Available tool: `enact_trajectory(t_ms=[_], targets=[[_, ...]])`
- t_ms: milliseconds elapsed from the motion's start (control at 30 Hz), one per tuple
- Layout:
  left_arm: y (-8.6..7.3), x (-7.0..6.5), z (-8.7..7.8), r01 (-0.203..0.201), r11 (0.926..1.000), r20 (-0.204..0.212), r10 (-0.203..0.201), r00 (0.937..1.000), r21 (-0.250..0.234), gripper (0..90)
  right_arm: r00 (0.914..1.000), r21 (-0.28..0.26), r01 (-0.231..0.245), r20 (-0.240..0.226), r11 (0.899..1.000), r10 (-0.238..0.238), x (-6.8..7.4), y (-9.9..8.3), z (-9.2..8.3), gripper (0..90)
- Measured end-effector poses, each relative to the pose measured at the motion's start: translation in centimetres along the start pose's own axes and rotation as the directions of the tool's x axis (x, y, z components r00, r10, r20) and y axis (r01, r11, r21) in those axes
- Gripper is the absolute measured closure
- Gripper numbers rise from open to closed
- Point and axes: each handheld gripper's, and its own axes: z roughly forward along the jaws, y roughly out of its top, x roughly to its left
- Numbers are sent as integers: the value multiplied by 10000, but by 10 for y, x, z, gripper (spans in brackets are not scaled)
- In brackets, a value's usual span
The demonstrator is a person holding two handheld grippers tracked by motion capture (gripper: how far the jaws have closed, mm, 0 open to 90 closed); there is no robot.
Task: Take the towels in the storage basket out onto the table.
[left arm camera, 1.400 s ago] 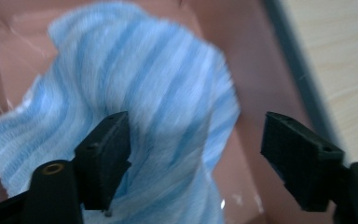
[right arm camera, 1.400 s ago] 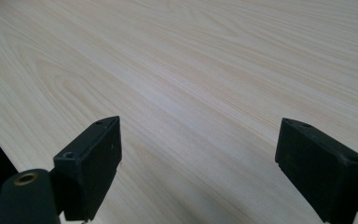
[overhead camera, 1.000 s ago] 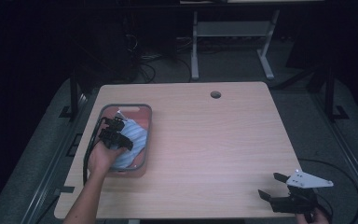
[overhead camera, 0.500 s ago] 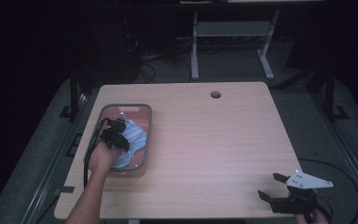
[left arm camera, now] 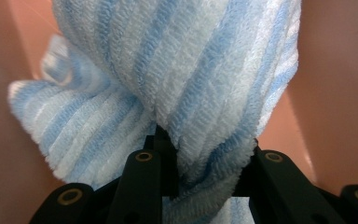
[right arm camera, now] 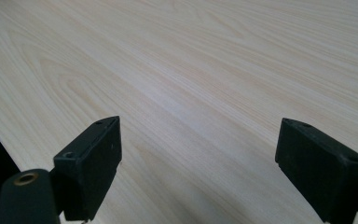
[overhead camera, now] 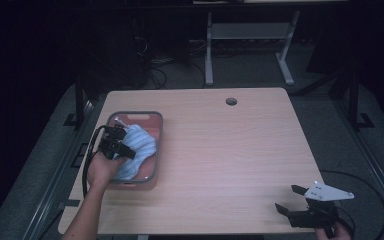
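Note:
A blue-and-white striped towel point(overhead camera: 139, 150) lies bunched in a pink tray with a grey rim point(overhead camera: 159, 131) on the left of the wooden table. My left gripper point(overhead camera: 122, 149) reaches down into the tray; its jaws have just been closing and now pinch a fold of the towel point(left arm camera: 200, 93) between them. In the left gripper view the cloth bulges up from between the black jaws, with the tray's pink floor point(left arm camera: 340, 93) beside it. My right gripper point(overhead camera: 290, 199) hovers at the table's front right corner, jaws wide apart over bare wood point(right arm camera: 205, 93), holding nothing.
A round cable hole point(overhead camera: 231, 101) sits near the table's far edge. Beyond the table stand a white desk frame point(overhead camera: 250, 45) and floor cables. Dark floor borders the table point(overhead camera: 230, 150) on every side.
The left hand has shifted slightly and risen a little in the tray, and the towel has bunched up under it. The right gripper has kept still.

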Motion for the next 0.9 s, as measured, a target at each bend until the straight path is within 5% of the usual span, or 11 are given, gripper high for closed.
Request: enact_trajectory(t_ms=[200, 267, 400, 900], targets=[[-6, 4, -17, 210, 9966, 711, -153, 9974, -799, 714, 10000, 240, -29, 7, 9997, 29, -1, 0, 4, 140], [-7, 3, -21, 4, 9947, 1168, 118, 9931, -1031, 715, 9999, 241, -116, 53, 9996, 115, -2, 1, 5, 140], [-7, -1, -29, -220, 9931, 1249, 365, 9915, -1151, 715, 9995, 148, -255, 200, 9996, 252, -3, 2, 4, 140], [4, -2, -63, 18, 9790, 1920, 382, 9807, -2040, 716, 9986, 80, -432, 319, 9990, 429, -6, -1, 3, 140]])
